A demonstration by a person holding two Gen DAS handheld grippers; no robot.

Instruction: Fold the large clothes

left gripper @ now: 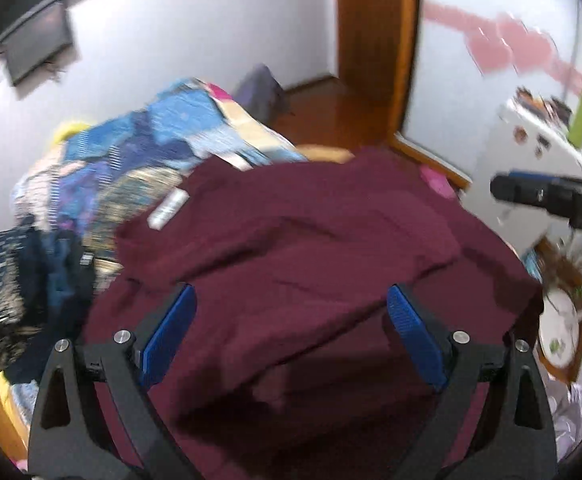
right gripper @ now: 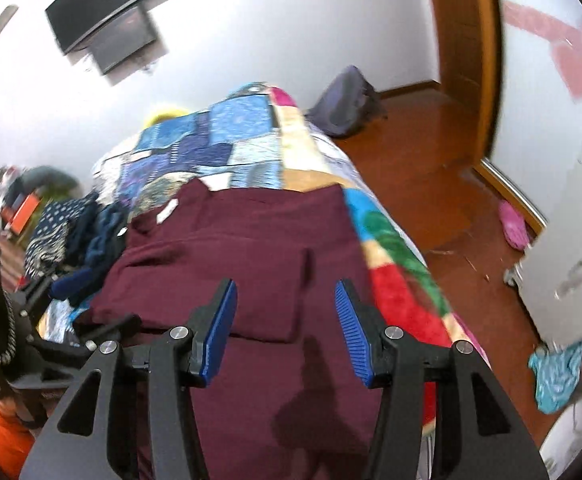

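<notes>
Fingers spread, empty, above folded maroon garment.

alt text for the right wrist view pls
Open right tongs with blue pads, holding nothing, hover over a partly folded maroon garment on a patchwork-quilted bed. Dark clothes lie heaped to its left.

Two hand-held grippers share one build. The left gripper and the right gripper each have matte black, angular arms with triangular cut-outs, round silver screw heads at the pivots, and ribbed bright blue pads lining the inner faces of the jaws.
</notes>
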